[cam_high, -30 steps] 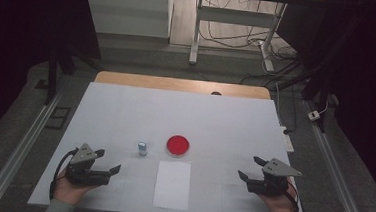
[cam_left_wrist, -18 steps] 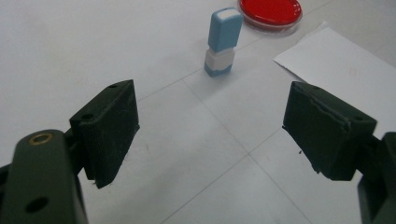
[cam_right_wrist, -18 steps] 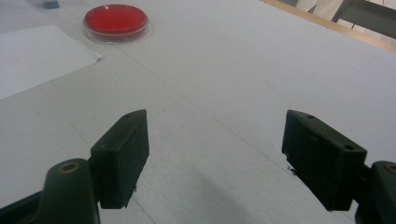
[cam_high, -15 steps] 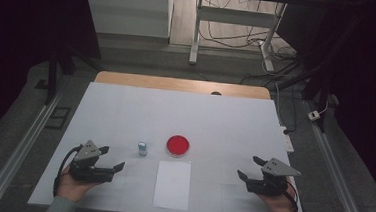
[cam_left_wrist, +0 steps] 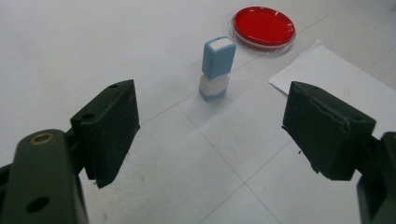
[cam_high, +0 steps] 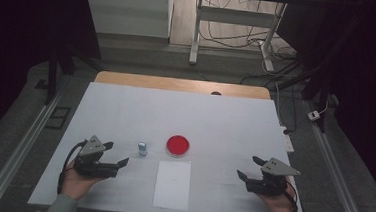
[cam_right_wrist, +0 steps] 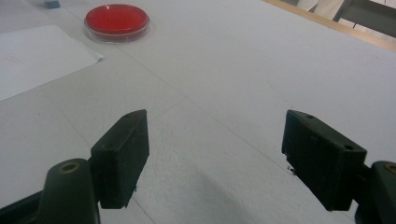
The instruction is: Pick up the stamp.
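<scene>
While your left claw [cam_high: 115, 154] points at the small blue stamp [cam_left_wrist: 216, 68] with jaws wide apart, your right claw [cam_high: 251, 168] rests open on the desk [cam_high: 225, 123], empty.

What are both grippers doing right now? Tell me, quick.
Left gripper: open, holding nothing, aimed at the small blue stamp.
Right gripper: open, holding nothing, over bare table.
</scene>
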